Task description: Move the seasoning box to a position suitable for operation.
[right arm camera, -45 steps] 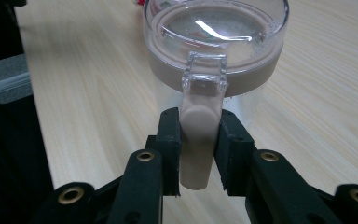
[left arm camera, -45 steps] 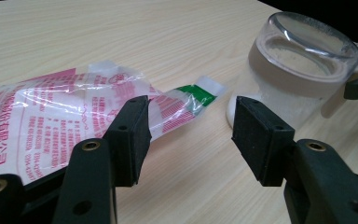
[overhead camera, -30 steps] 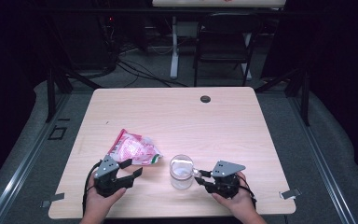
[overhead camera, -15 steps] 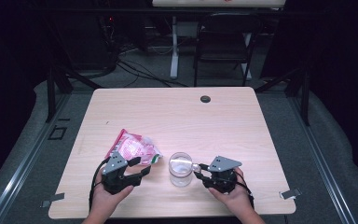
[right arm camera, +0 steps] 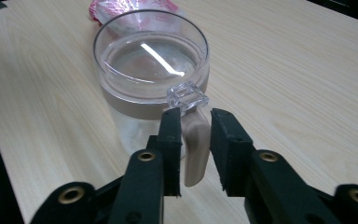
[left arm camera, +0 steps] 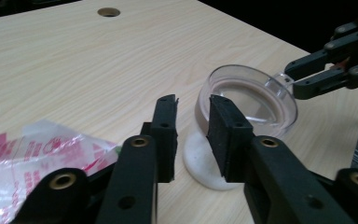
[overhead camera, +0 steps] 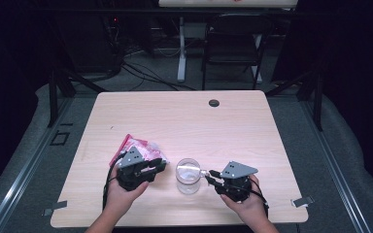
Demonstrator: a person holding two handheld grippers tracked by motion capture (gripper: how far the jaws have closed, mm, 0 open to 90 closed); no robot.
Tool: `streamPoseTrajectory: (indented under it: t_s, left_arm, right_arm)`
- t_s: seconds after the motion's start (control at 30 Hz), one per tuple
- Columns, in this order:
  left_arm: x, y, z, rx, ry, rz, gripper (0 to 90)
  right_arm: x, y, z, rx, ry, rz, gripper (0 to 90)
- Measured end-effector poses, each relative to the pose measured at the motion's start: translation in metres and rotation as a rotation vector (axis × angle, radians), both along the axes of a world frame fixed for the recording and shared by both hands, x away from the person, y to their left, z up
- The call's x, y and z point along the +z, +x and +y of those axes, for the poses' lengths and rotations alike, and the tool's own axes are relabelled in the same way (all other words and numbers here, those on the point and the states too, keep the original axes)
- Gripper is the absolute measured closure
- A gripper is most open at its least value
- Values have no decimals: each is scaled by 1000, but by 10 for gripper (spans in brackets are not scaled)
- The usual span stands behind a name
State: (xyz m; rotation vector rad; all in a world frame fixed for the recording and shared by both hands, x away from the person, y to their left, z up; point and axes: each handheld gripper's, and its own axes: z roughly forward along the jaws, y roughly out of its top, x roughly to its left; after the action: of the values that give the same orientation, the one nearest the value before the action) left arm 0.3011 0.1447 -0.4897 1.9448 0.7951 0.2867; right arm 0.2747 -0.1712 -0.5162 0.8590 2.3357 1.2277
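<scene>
Two grippers are working around a clear jar [overhead camera: 188,174] that is standing upright near the front edge of the table [overhead camera: 252,126], with a pink snack packet [overhead camera: 137,148] lying just beside it on the left. Little of the job is looking finished (the jar lid is sitting in place and the packet is looking sealed). The right gripper [right arm camera: 196,122] is straddling the jar's latch handle [right arm camera: 193,140], its jaws having just been closing, narrowly parted with the handle between them and the pads not clearly pressing yet. The left gripper [left arm camera: 193,123] is pointing at the jar, jaws also just closing to a narrow gap with nothing between them, touching neither jar nor packet.
</scene>
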Motion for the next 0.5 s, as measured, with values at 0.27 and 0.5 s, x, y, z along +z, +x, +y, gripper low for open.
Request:
streamPoseTrajectory:
  t_s: [0.27,0.5]
  left_arm:
    - [-1,9,-16,-44,20,38,857]
    - [-1,16,-24,-52,31,68,883]
  right_arm:
    - [-4,7,0,-18,-22,24,783]
    - [-4,18,-6,-70,19,69,778]
